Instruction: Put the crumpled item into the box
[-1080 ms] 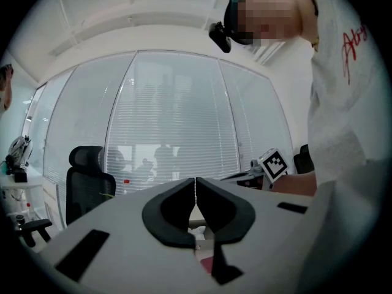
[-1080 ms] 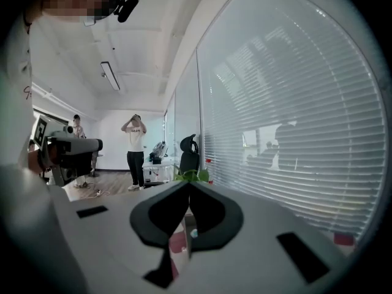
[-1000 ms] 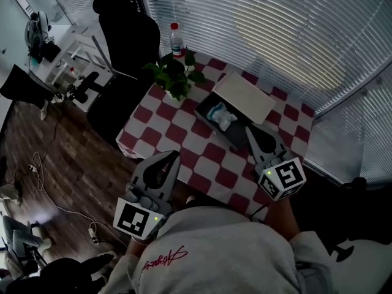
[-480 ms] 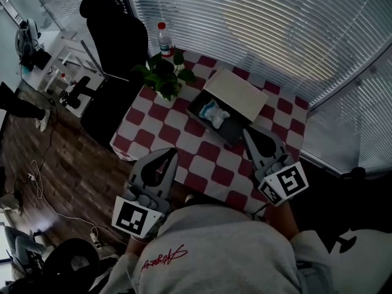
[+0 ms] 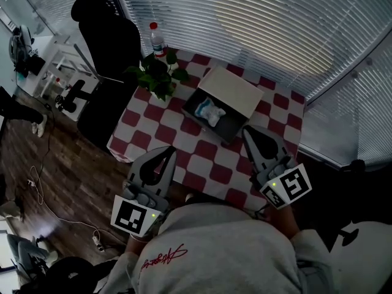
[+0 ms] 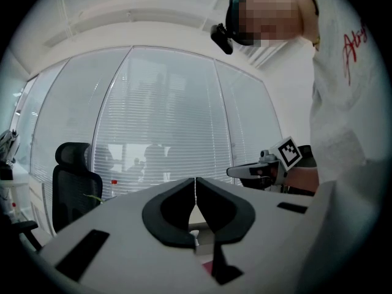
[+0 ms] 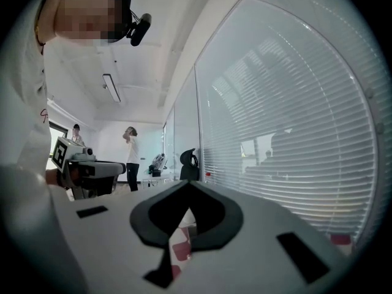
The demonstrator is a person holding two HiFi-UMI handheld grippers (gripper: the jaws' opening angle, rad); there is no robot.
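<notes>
Jaws on both grippers are closed tip to tip with nothing between them. The left gripper (image 5: 165, 154) hangs at 7 o'clock by the near edge of the bench (image 5: 184, 144). The right gripper (image 5: 248, 131) is at 5 o'clock, over the checked cloth, with its tips just short of the box (image 5: 228, 129).

The box sits near the bench's middle, dark inside. Its pale lid (image 5: 231, 90) is folded back toward 1 o'clock, so the mouth is open on top. The crumpled item (image 5: 208, 110) already lies in it, toward the 10 o'clock end: a whitish, faintly blue wad. Whether it is paper or cloth I cannot tell.

It looks light, soft and easily squashed, not fragile or slippery. If it needs moving, a pinch on a raised fold at its top should do. A loose grip may only catch one layer and let the rest unfurl. The box walls around it would allow only a reach from above, and the near wall stands between the right gripper and the wad.

At 11 o'clock, on the bench's far corner, stands a leafy plant (image 5: 156, 72), with a bottle (image 5: 157, 38) just behind it. Both are well apart from the box. A black chair (image 5: 107, 32) stands beyond the corner, and blinds (image 5: 275, 23) run along the far side.
</notes>
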